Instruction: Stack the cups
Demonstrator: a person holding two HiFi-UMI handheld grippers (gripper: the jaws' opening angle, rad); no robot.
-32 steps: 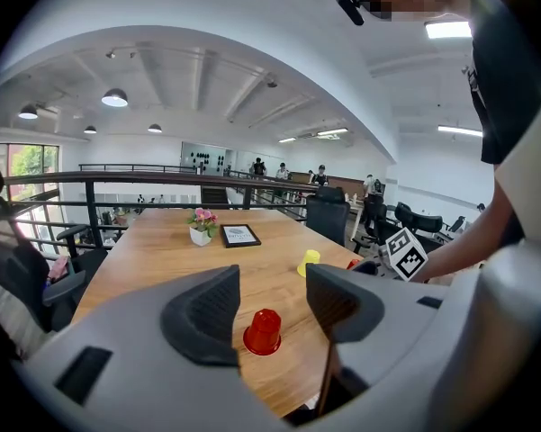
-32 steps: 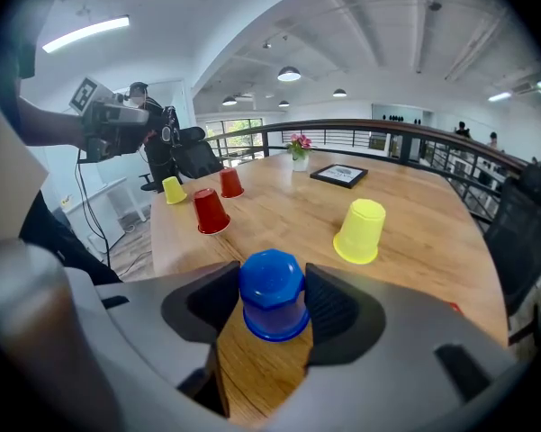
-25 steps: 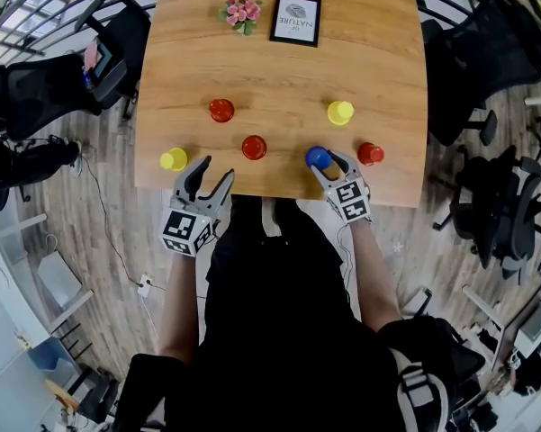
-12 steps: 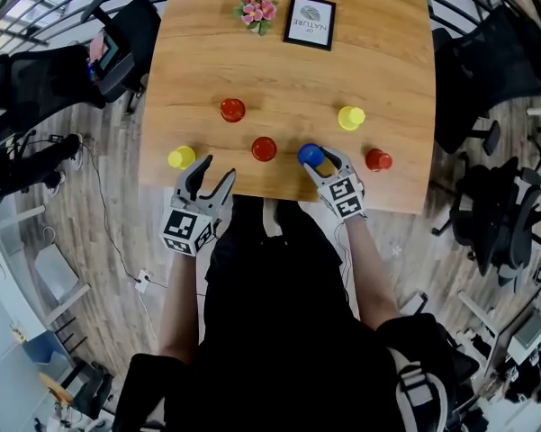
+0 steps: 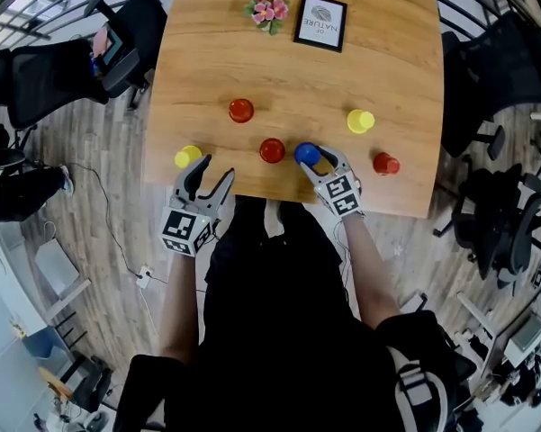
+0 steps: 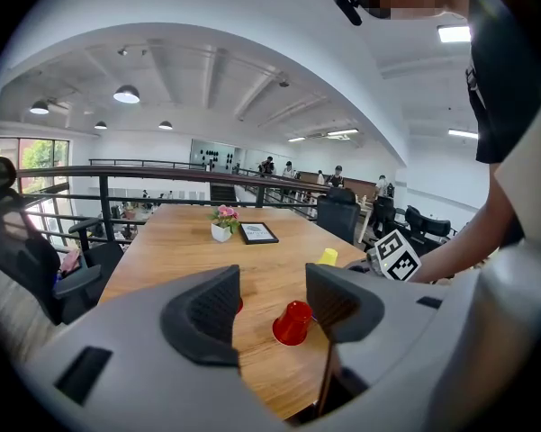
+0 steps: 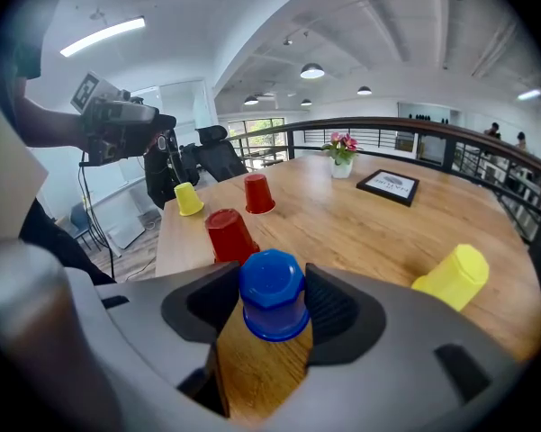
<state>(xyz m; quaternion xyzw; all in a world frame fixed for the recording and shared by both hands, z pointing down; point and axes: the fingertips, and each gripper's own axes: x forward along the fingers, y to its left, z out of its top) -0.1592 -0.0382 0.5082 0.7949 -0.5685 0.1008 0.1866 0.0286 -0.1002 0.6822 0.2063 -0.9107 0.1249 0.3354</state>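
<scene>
The desk (image 5: 378, 70) is bearing upturned red and yellow cups, standing well apart. The right gripper (image 5: 318, 159) is holding the blue cup (image 5: 307, 153), its jaws pressing on the cup's sides, just beside a red cup (image 5: 272, 150) near the desk's front edge. The left gripper (image 5: 216, 171) is hovering near a yellow cup (image 5: 188, 157), jaws wide and empty. The step in hand seems to be bringing blue to red. The next move probably calls for raising the blue cup and lowering it squarely over the red one.

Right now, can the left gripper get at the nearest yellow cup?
Probably yes: the left gripper is open and empty, and that yellow cup stands just beside it with nothing between.
</scene>
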